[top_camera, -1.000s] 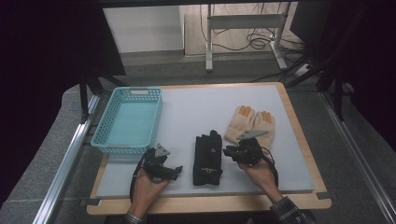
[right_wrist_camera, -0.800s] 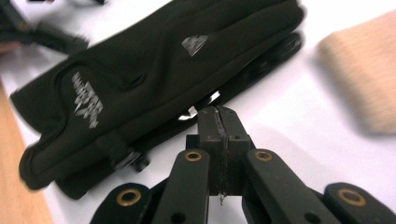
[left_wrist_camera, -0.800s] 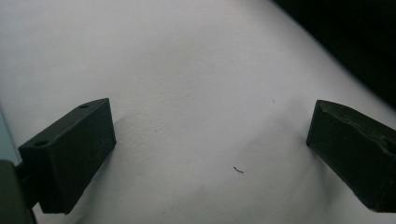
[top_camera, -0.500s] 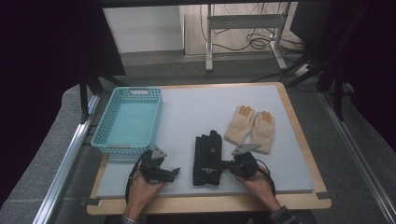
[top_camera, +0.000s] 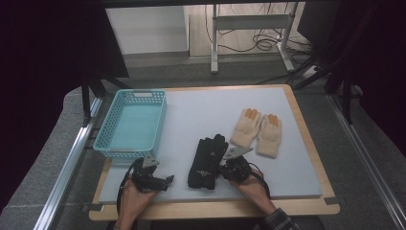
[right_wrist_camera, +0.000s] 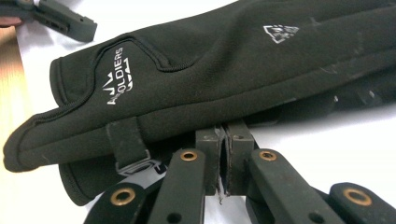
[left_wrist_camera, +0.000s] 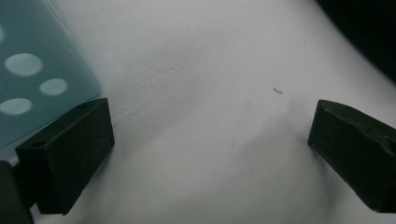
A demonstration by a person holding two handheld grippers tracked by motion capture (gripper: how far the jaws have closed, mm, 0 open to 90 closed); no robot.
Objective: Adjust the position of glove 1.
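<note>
Since earlier, right gripper moved to black gloves, jaws together at their edge; left gripper apart; basket has nothing inside.

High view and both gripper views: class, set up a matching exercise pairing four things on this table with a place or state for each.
Things:
1. basket
2. black gloves
3. cream gloves
4. left gripper

Places or states:
A. jaws wide apart over bare mat
B. far right, fingertips orange
C. left side, turquoise
D. middle, at the right gripper's closed jaws

Pairs: 1-C, 2-D, 3-B, 4-A
</note>
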